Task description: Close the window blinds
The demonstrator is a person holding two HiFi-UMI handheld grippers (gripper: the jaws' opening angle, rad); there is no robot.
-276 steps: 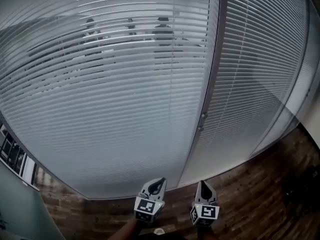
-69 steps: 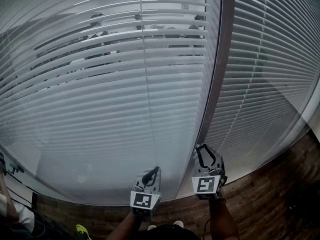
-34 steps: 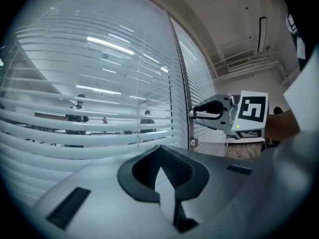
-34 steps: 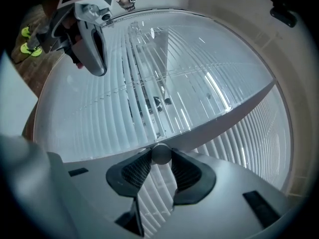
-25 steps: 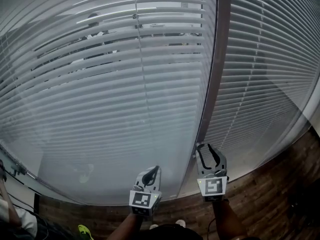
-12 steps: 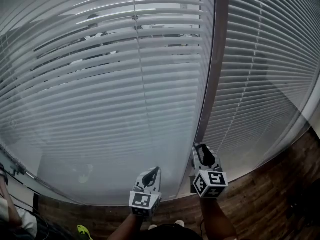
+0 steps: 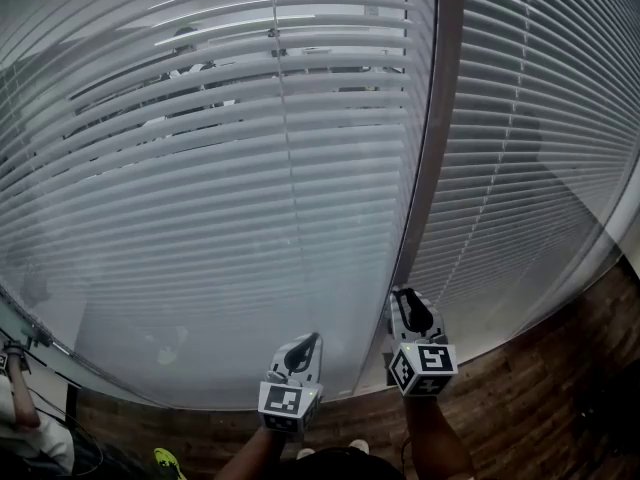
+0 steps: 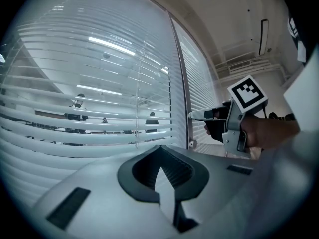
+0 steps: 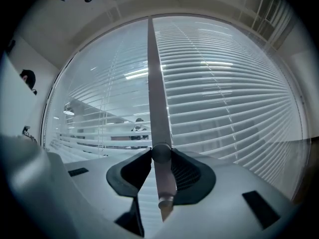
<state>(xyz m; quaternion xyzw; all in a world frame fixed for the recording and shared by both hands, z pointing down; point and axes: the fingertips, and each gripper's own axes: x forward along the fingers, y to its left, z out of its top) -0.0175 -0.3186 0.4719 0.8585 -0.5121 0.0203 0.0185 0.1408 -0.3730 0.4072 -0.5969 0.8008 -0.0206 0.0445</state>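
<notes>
White slatted blinds [image 7: 250, 168] hang behind glass, and the upper slats stand partly open. A grey frame post [image 7: 432, 158] splits the left pane from the right blinds [image 7: 540, 128]. My right gripper [image 7: 404, 306] is at the foot of that post. In the right gripper view a round knob [image 9: 161, 154] on the post [image 9: 152, 83] sits between my right gripper's [image 9: 161, 158] closing jaws, touching both. A second small knob [image 9: 166, 201] shows below it. My left gripper [image 7: 303, 346] hangs lower left, shut and empty [image 8: 159, 151]. The left gripper view shows the right gripper [image 8: 195, 115] against the post.
People [image 7: 185, 43] stand in the room beyond the glass, seen through the open slats. Another person [image 7: 20, 433] is at the lower left. Dark wood floor [image 7: 540, 388] runs along the base of the glass on the right.
My right gripper has rolled at the post, its marker cube now tilted, and sits a little lower. The left gripper and the slats look the same.
</notes>
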